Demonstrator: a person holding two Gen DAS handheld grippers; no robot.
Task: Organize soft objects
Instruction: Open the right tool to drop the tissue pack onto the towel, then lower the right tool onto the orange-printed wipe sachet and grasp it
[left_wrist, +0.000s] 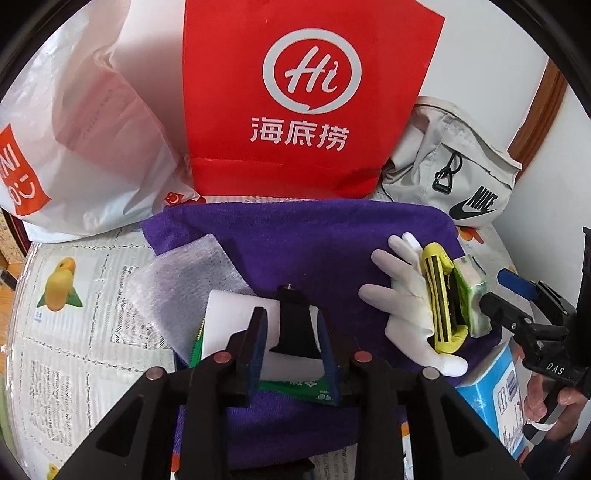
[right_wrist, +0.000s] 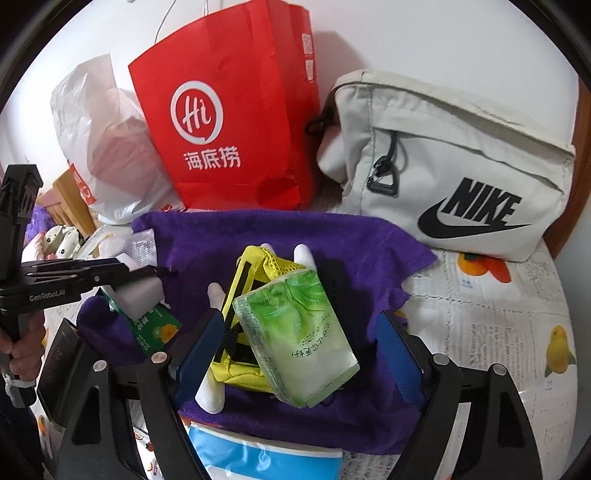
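Newsprint-patterned cloth covers the table, purple towel (left_wrist: 314, 236) spread as landmark. Left view: the left gripper (left_wrist: 291, 345) clamps a black piece over white foam, steadying it; behind the towel, a red "Hi" bag (left_wrist: 295, 92). Right view: the right gripper (right_wrist: 299, 354) stands apart around the green tissue pack (right_wrist: 299, 332) on the towel; behind, a "NIKE" pouch (right_wrist: 461, 155).

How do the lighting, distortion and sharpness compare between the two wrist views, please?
Left wrist view: even daylight, fisheye bends the red bag, black corners, sharp centre. Right wrist view: same bending; the green tissue pack shows glare and slight blur, and throws a shadow onto the purple towel.
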